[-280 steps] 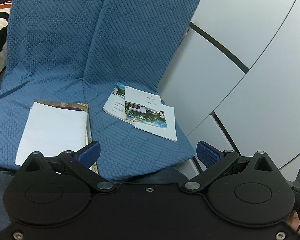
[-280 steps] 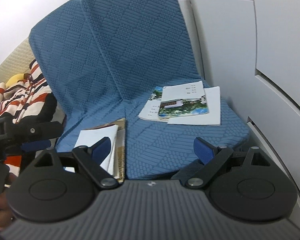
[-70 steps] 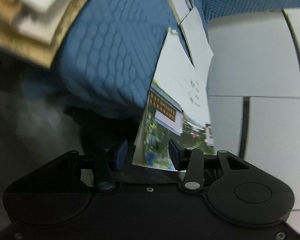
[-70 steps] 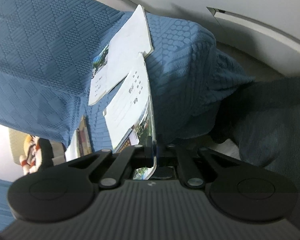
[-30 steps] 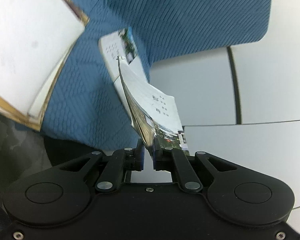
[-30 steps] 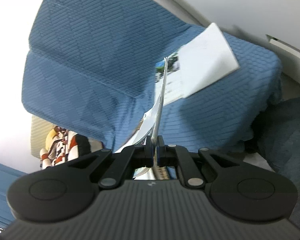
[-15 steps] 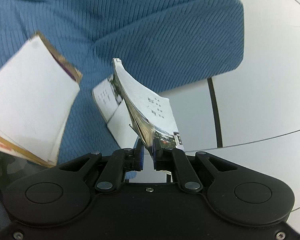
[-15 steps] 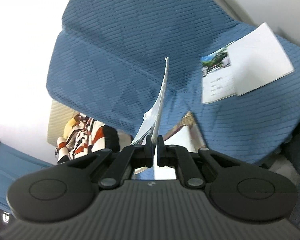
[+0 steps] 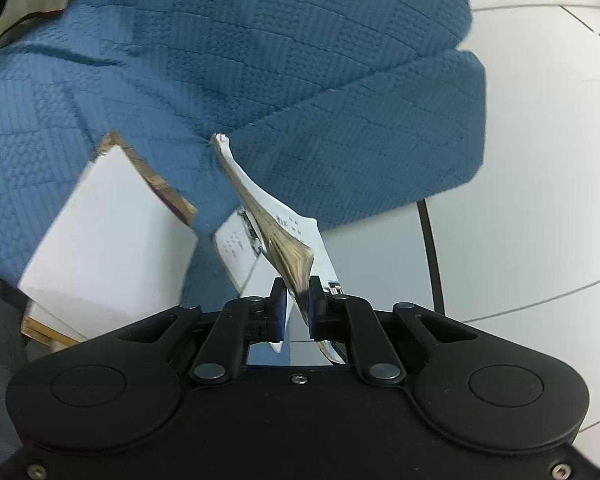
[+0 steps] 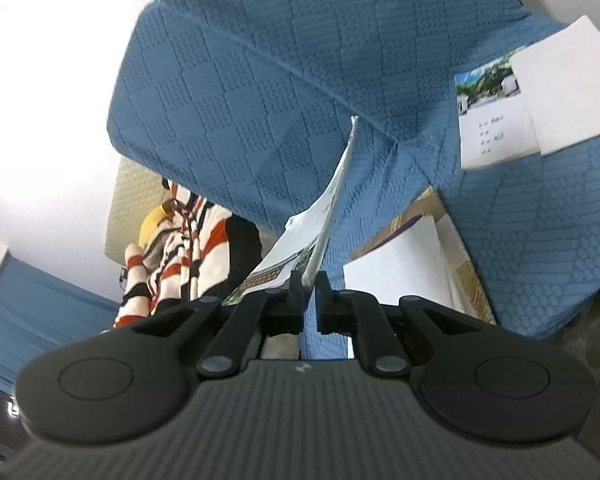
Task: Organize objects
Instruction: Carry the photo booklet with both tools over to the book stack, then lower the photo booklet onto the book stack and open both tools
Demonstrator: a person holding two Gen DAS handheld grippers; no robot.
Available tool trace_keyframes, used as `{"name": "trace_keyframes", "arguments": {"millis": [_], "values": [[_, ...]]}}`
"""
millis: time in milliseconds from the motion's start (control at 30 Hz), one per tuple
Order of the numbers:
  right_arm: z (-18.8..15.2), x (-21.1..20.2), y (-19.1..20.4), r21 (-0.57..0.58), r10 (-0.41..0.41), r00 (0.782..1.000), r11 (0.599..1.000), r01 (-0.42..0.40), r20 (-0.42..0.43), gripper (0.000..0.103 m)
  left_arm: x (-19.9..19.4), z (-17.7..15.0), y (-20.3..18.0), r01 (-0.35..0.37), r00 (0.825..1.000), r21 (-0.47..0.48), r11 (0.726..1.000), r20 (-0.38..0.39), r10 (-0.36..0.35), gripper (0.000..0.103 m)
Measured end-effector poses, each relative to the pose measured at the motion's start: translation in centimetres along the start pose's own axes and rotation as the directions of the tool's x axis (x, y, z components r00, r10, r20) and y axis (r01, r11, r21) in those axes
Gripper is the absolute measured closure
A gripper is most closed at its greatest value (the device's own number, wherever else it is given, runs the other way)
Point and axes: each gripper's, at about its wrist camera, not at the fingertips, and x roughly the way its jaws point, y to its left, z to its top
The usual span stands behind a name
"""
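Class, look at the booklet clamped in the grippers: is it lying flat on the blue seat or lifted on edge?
Lifted on edge: the booklet stands between the left gripper pads above the seat.

Booklet (image 9: pixel 284 240) lettering too small to read; its lower edge hidden behind the left gripper (image 9: pixel 298 308); striped cloth (image 10: pixel 168 252) partly covered.

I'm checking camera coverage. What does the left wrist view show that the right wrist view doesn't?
Only the left wrist view shows the left gripper shut on a booklet and the white panelled wall. Only the right wrist view shows the right gripper shut on a booklet and the striped garment. Both show the blue quilted cushion, the white-topped stack and a photo-covered booklet lying on it.
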Motion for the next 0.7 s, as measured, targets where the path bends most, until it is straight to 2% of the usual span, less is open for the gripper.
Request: {"name": "trace_keyframes", "arguments": {"millis": [300, 500, 700], "values": [[-2.3, 4.2, -0.9, -0.011, -0.073, 0.997, 0.997, 0.073, -0.032, 0.093, 0.7, 1.8, 5.8, -0.051, 0.998, -0.051, 0.997, -0.03, 0.049, 0.094], [-3.6, 6.6, -2.0, -0.031, -0.128, 0.99, 0.992, 0.126, -0.055, 0.093, 1.5, 1.8, 7.3, -0.165, 0.986, 0.039, 0.986, -0.034, 0.166, 0.093], [-5.2, 7.9, -3.7, -0.017, -0.174, 0.98, 0.985, 0.173, -0.098, 0.093, 1.9, 0.8, 8.7, -0.223, 0.972, 0.093, 0.97, -0.052, 0.228, 0.095]]}}
